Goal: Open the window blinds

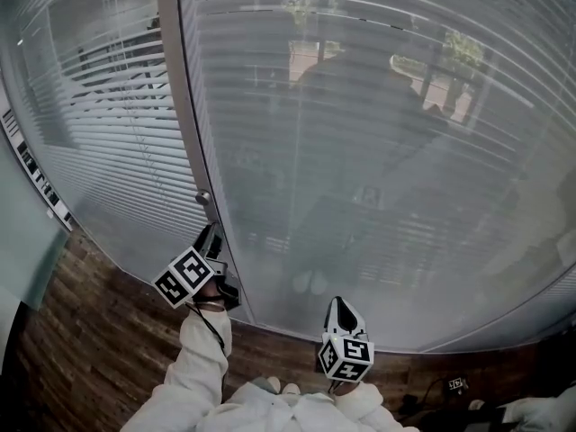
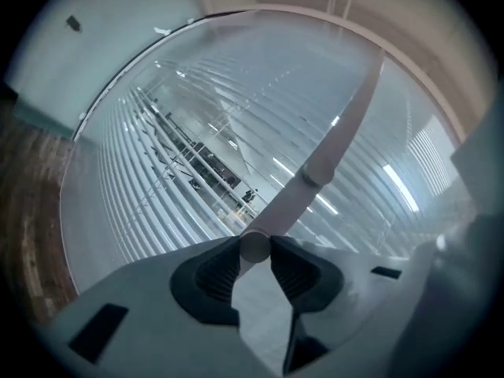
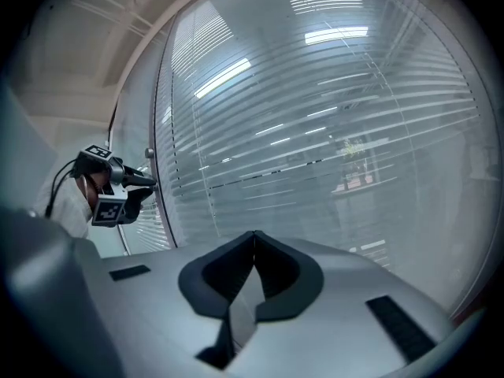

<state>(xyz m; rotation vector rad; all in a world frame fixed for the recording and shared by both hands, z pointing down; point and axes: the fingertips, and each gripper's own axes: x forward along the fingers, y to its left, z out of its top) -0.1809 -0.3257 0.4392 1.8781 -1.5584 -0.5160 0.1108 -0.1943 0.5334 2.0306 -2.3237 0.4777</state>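
The window blinds (image 1: 360, 151) hang as thin horizontal slats behind glass, and dim shapes show through them. A pale upright frame post (image 1: 184, 106) splits the two panes. My left gripper (image 1: 212, 234) reaches to that post and is shut on a small round knob (image 2: 253, 246), with one pad on each side. A second small knob (image 1: 203, 198) sits just above it on the post. In the left gripper view the post (image 2: 346, 124) runs slantwise. My right gripper (image 1: 343, 310) hangs lower and to the right, short of the glass, shut with nothing in it. The right gripper view shows its jaws touching.
A dark wooden floor (image 1: 99, 331) runs along the foot of the window. The person's pale sleeves (image 1: 202, 367) show at the bottom edge. Dark cables and a small device (image 1: 454, 385) lie on the floor at the lower right.
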